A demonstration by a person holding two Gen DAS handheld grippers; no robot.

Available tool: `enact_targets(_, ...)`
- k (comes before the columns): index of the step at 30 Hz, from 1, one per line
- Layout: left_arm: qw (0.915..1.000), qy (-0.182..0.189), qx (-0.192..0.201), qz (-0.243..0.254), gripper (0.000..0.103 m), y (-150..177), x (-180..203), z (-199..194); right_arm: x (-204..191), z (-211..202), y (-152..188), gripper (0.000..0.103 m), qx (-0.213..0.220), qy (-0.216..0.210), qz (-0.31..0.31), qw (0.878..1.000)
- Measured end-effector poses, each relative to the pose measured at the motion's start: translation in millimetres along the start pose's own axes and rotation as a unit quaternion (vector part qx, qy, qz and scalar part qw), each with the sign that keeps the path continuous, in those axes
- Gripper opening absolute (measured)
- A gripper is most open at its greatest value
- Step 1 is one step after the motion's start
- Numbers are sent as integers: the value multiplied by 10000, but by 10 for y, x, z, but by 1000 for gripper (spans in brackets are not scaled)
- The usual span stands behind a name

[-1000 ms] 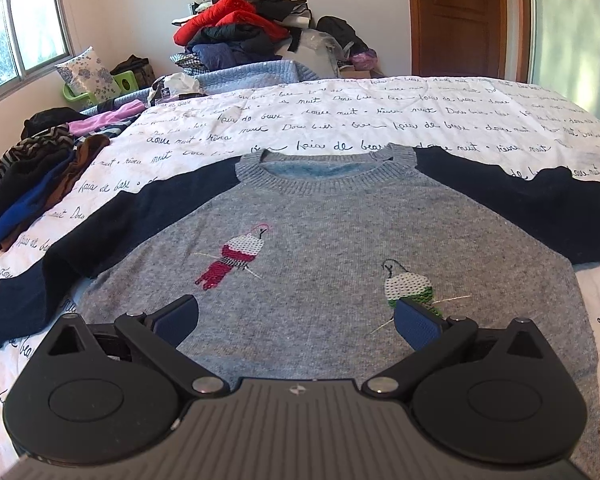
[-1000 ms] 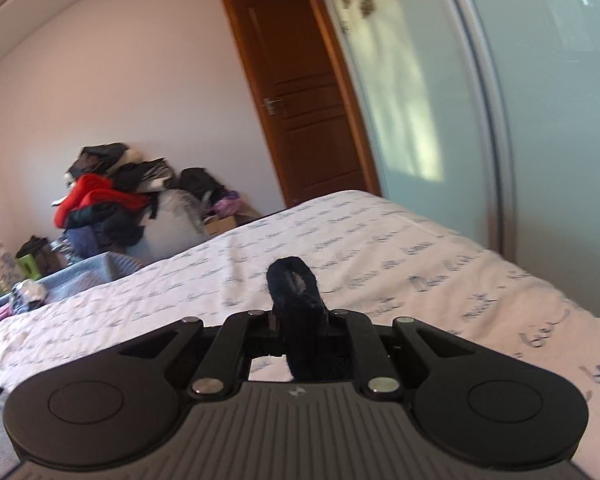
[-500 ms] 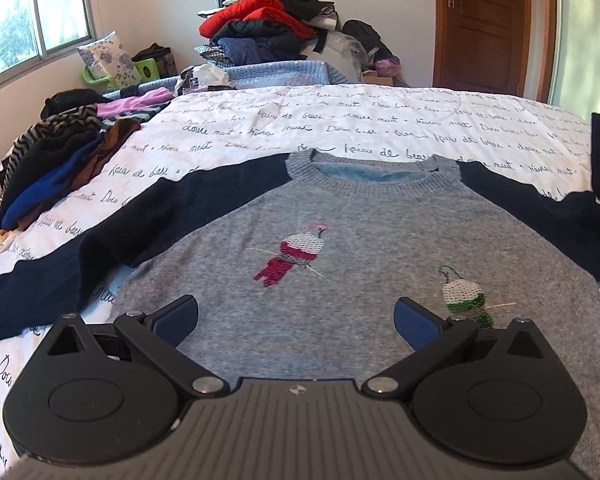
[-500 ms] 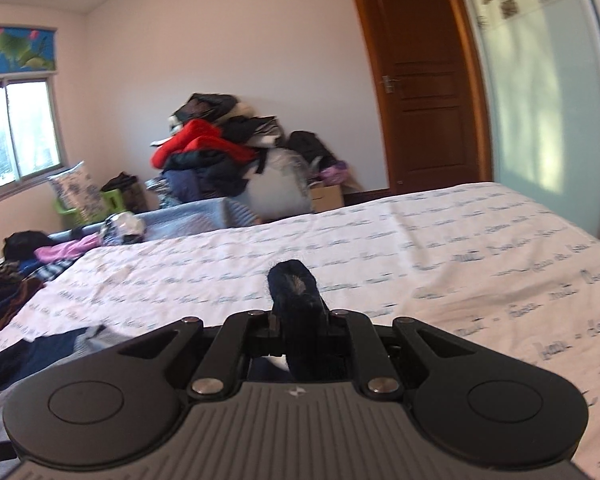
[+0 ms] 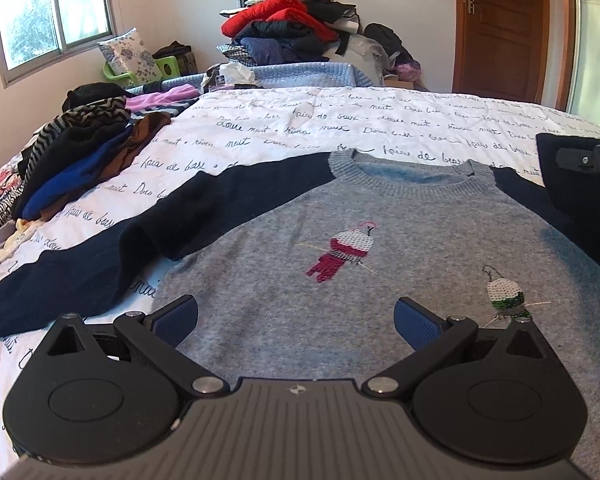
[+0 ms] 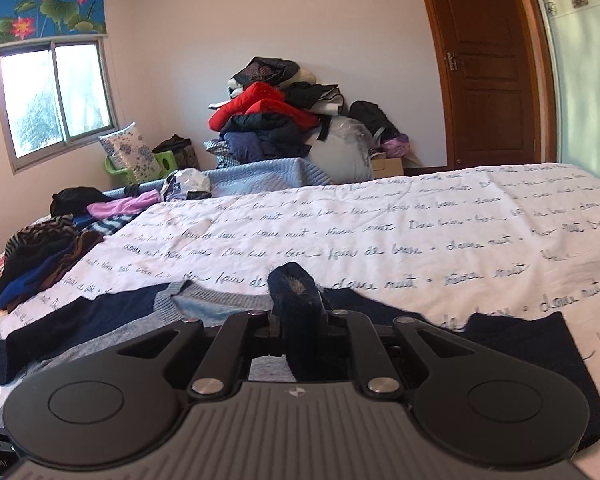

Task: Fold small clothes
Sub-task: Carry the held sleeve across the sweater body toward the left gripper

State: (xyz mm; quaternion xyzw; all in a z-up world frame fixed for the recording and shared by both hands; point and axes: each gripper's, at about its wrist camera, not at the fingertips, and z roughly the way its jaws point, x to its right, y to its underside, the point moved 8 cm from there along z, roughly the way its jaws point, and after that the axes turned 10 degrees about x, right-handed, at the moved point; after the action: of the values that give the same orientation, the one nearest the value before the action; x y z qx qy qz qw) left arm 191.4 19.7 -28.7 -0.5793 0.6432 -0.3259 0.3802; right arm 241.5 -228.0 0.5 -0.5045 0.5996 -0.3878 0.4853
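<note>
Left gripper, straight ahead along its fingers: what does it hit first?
Most likely the grey front of the sweater, near the red embroidered bird. The left gripper is open, tilted down at it; depth unclear.

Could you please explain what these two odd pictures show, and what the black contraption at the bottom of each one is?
Each picture comes from a camera mounted on a handheld two-finger gripper, one in each of a person's hands. The left gripper hangs open over a grey sweater with navy sleeves, spread flat on a bedspread printed with handwriting. The right gripper is shut on the end of one navy sleeve, lifted over the sweater. Other clothes are piled at the bed's edge.
</note>
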Motion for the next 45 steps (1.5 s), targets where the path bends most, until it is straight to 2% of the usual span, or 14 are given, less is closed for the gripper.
enact_targets(14, 9995, -223, -60, -210, 103, 46, -408, 21, -689, 463, 274, 10, -435, -301, -281, 9982)
enact_targets(20, 9987, -300, -104, -398, 103, 72, -599, 9, -1014, 601, 319, 10, -425, -385, -612, 9965)
enact_targets(28, 9980, -508, -5, -383, 103, 76, -824, -54, -1423, 817, 425, 10, -534, -593, -752, 9940)
enact_targets(36, 9961, -726, -94, -499, 103, 112, -1086, -51, -1648, 988, 558, 10, -666, -689, -797, 9922)
enact_targets(45, 9925, -854, -205, -849, 103, 156, -1363, -63, -2009, 1109, 573, 10, -593, -910, -997, 9891)
